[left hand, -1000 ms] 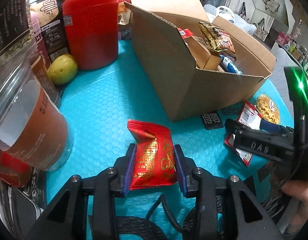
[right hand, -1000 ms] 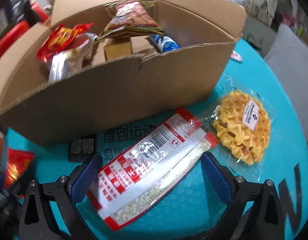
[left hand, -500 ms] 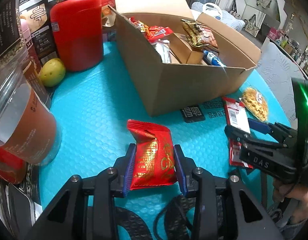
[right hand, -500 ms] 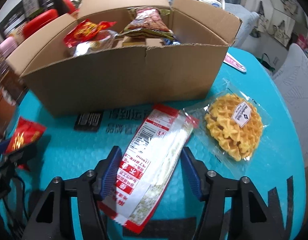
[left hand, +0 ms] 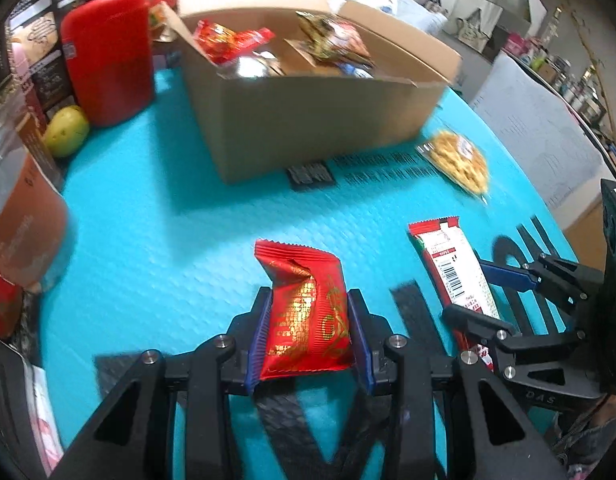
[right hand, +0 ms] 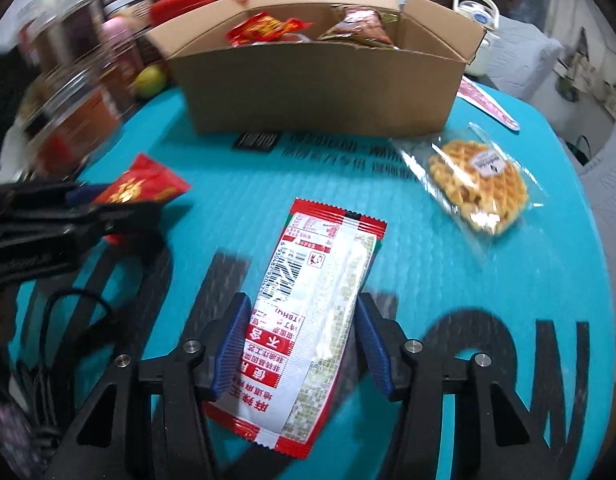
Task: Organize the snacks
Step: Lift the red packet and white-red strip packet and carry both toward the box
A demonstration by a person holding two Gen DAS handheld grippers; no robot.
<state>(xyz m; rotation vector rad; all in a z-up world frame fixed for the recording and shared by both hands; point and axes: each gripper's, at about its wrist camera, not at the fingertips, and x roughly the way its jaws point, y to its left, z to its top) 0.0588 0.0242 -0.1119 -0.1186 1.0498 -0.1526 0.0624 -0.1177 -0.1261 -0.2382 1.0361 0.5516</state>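
Jaws of the left gripper (left hand: 310,330) clenched on a red packet (left hand: 306,316), blue pads pressing both of its long edges; the packet's upper end stands free above the pads. Jaws of the right gripper (right hand: 304,344) have just been closing around a long red-and-white packet (right hand: 308,312), barcode side up. In the right wrist view the left pad lies against the wrapper's edge, while a narrow gap seems to show at the right pad; whether the wrapper is firmly gripped cannot be told.

Both packets are over the teal mat (left hand: 156,216), on the near side of an open cardboard box (left hand: 308,120). The box already holds several snacks, among them red wrappers (right hand: 268,28) at its left and a brown bag (right hand: 360,26) at its right.

A wrapped waffle (right hand: 478,184) lies on the mat near the box's right front corner, well apart from both grippers. To the left of the box stand a red canister (left hand: 108,56) and a yellow-green fruit (left hand: 66,130). A large clear jar (left hand: 16,208) stands at the left edge.
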